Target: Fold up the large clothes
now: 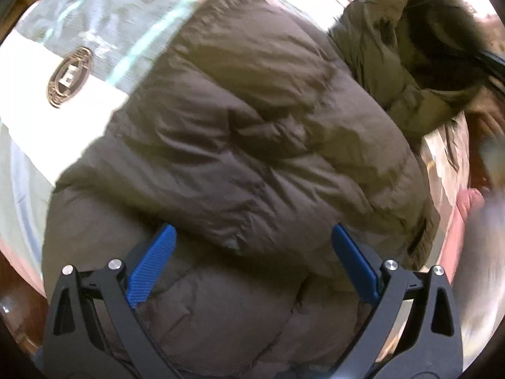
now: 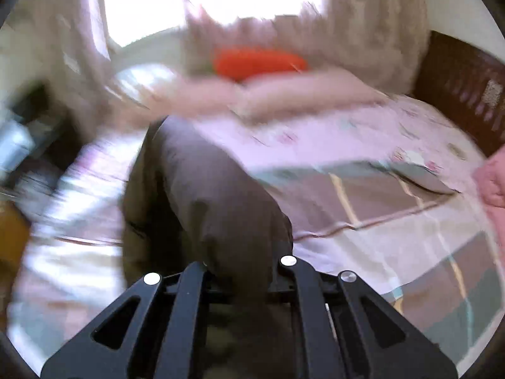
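Observation:
A dark olive puffer jacket [image 1: 252,132] lies on the bed, its hood [image 1: 419,41] at the upper right. My left gripper [image 1: 252,252] is open just above the jacket's lower part, its blue pads [image 1: 151,262] spread wide. In the right wrist view my right gripper [image 2: 240,281] is shut on a fold of the jacket [image 2: 208,195], which covers the fingertips and runs away from them across the bed. The view is blurred by motion.
The bed carries a pink and grey patchwork sheet [image 2: 378,189] and a pale cover with a round emblem [image 1: 71,77]. An orange item [image 2: 255,61] and a pink pillow [image 2: 494,177] lie on it. A dark wooden headboard [image 2: 460,85] stands at the right.

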The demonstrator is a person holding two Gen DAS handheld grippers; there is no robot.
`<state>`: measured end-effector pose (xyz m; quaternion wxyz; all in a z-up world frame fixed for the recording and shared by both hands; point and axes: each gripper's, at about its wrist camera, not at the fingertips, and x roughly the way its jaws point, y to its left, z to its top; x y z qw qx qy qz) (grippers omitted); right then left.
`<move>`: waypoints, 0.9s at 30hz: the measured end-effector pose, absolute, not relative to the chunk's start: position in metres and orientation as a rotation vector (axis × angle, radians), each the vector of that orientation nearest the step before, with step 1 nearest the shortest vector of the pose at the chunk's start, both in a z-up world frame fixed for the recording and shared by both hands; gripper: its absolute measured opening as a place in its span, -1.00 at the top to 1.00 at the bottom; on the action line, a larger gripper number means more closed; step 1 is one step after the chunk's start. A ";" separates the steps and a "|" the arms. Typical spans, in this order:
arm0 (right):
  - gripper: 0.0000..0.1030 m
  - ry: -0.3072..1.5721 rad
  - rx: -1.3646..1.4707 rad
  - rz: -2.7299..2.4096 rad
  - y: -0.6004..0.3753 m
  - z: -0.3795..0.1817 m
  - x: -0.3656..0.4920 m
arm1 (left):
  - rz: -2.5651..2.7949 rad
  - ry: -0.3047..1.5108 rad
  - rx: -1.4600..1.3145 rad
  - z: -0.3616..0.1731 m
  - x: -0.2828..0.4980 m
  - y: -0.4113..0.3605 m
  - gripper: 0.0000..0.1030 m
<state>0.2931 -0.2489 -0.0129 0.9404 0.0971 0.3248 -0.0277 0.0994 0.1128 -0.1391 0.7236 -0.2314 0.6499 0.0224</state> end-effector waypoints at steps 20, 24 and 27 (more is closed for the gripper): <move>-0.39 1.074 0.501 -0.044 -0.351 -0.103 -0.053 | 0.080 1.250 -0.601 -0.107 0.096 0.137 -0.94; -0.83 0.989 0.815 0.144 -0.322 -0.079 -0.036 | -0.049 1.245 -0.581 -0.103 0.104 0.115 -0.94; -0.97 1.010 0.985 0.216 -0.286 -0.077 0.006 | -0.106 1.212 -0.540 -0.095 0.106 0.099 -0.94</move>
